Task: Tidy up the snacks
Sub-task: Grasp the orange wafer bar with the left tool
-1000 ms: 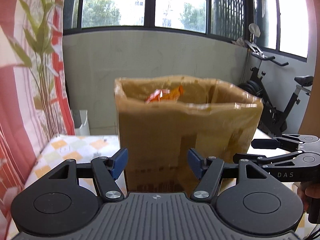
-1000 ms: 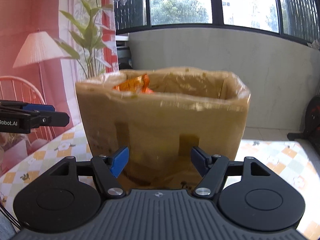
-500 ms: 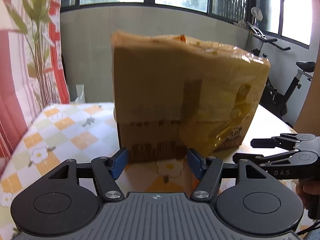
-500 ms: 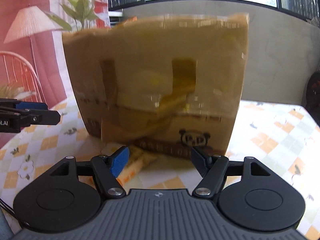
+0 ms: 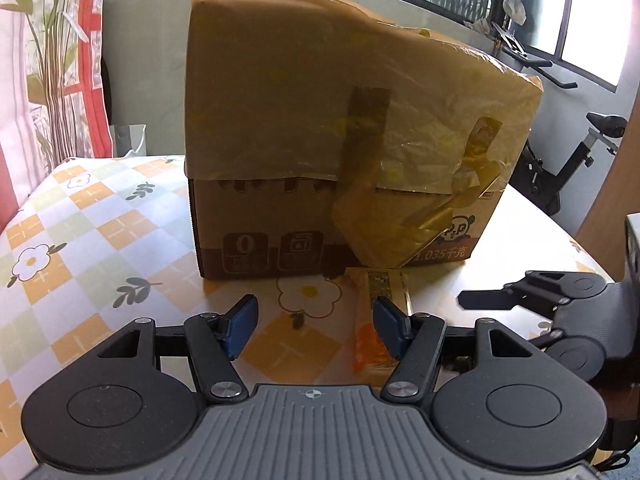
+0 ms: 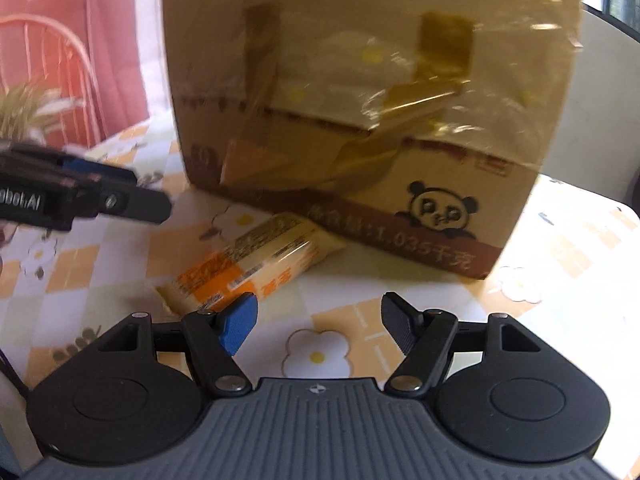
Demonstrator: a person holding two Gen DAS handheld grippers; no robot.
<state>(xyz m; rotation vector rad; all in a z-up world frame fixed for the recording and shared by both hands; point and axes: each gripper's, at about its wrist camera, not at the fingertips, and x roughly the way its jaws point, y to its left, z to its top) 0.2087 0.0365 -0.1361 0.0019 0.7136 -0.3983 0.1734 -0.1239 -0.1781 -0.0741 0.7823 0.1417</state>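
Snack packet (image 6: 256,264), orange and cream, lies flat on the checked tablecloth (image 5: 80,240) just in front of the taped cardboard box (image 5: 340,120), one end nearly touching the box's base. Left gripper (image 5: 316,326) has its jaws apart and empty, the packet beside its right finger; right gripper (image 6: 318,322) likewise stands apart and empty, the packet just beyond its blue-padded finger. Judged step: approach to pick up the packet. Next move calls for centring one claw across the packet's narrow width, then closing. Compared with a second earlier, both views have dropped from the box's open rim to table level, and the packet has come into sight.
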